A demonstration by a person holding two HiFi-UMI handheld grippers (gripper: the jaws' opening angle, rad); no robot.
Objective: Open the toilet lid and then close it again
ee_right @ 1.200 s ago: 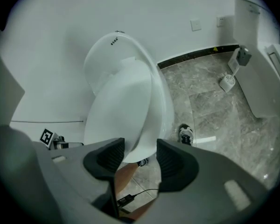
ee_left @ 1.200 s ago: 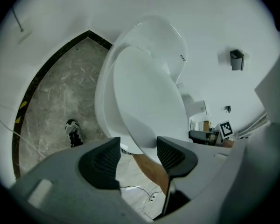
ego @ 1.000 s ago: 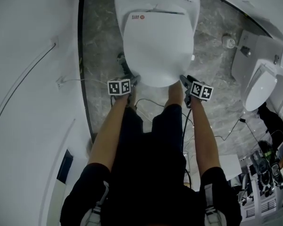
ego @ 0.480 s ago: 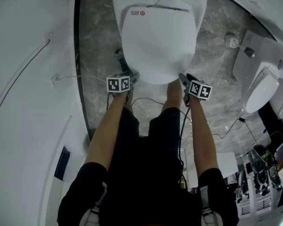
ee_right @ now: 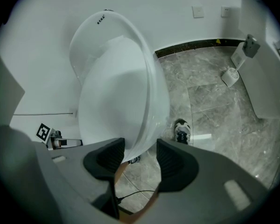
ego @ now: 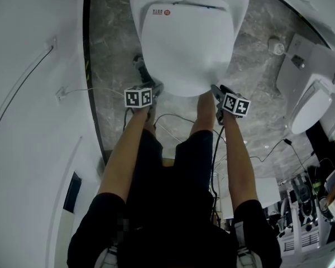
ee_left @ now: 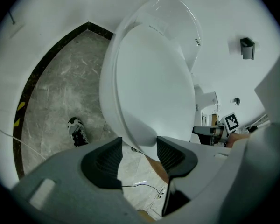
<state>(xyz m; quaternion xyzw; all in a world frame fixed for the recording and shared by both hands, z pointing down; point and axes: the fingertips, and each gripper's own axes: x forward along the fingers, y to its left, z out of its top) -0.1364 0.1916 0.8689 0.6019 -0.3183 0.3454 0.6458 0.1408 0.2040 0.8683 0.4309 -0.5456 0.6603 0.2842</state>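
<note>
The left gripper [ego: 154, 89] and the right gripper [ego: 216, 92] flank the front of the toilet lid [ego: 187, 43] in the head view, one at each front corner. The lid lies shut on the toilet, so we judge the opening step to be at its start.

In the left gripper view, the left gripper [ee_left: 139, 146] has its jaws apart and clamps nothing. The lid's front edge sits just at the mouth between them. A shoe [ee_left: 77, 130] stands on the floor beside the bowl.

In the right gripper view, the right gripper [ee_right: 141, 148] is likewise spread and empty, with the lid [ee_right: 109, 101] at its jaw mouth.

To do the step well, we catch the lid edge alone, not the seat beneath it. We then raise both sides evenly and slow the lift near upright so the lid does not slam back.
</note>
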